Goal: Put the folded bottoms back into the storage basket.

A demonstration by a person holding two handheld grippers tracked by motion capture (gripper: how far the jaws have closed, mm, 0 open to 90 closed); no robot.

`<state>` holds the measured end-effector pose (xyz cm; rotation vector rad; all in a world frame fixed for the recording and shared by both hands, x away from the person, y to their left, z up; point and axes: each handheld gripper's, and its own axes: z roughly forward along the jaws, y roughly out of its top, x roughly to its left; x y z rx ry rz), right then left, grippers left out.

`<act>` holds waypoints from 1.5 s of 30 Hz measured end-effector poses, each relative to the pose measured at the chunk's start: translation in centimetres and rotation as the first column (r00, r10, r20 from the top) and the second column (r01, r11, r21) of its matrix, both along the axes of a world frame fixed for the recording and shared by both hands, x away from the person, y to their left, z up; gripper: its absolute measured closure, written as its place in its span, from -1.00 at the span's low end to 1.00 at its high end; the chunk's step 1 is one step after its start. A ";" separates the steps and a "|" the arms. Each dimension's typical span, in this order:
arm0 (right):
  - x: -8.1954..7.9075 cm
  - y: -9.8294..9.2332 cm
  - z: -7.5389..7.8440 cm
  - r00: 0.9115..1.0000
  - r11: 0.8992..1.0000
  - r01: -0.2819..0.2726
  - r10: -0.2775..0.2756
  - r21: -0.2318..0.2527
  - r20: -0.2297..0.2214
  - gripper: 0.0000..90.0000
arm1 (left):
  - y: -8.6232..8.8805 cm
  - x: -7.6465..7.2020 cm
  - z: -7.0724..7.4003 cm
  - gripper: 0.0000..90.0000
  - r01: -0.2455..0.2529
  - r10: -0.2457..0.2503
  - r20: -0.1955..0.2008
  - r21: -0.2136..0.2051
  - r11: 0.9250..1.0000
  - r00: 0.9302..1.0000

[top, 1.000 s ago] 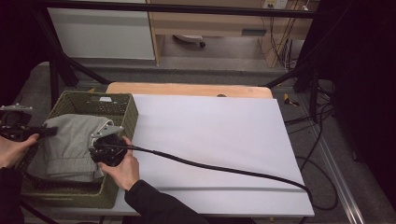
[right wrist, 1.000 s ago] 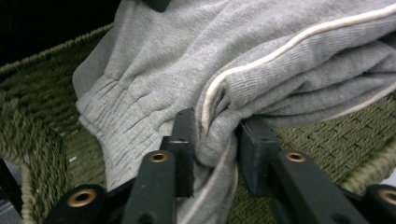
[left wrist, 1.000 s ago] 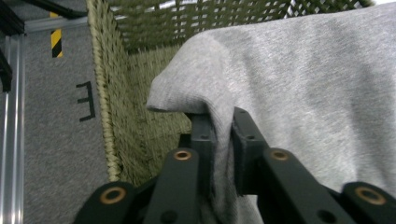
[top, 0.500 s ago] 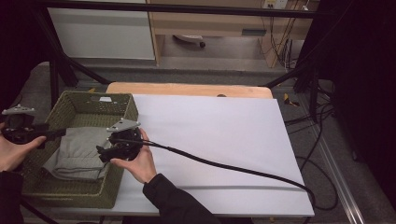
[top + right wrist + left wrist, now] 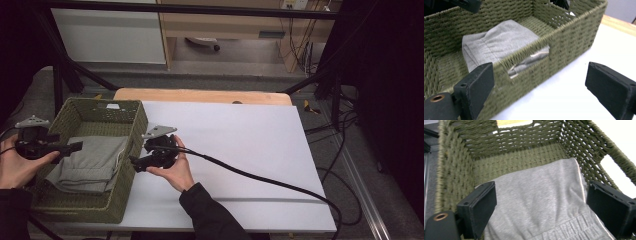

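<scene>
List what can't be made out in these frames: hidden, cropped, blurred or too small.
- Grey garment: kind unclear; folded, and the basket wall hides its near edge in the right gripper view.
- Basket floor under the garment: covered in the left gripper view.
- White tag on the basket's far rim: too small to read in the high view.
- Left gripper: the high view leaves it unclear whether the jaws touch the cloth.
- Right gripper view: motion blur smears the handle cutout.

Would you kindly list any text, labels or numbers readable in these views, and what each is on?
No readable text.
Basket: a white tag on its far wall, too small to read.
Grey garment: no print visible.
Cabinet behind the table: a dark strip, blurred.
</scene>
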<state>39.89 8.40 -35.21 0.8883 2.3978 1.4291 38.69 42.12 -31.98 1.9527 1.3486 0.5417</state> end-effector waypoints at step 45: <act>0.1 -17.3 -0.4 0.988 0.988 0.154 -0.153 0.022 -0.028 -0.89 | -9.7 -0.8 -0.9 -0.87 0.192 -0.192 0.045 -0.004 0.981 0.980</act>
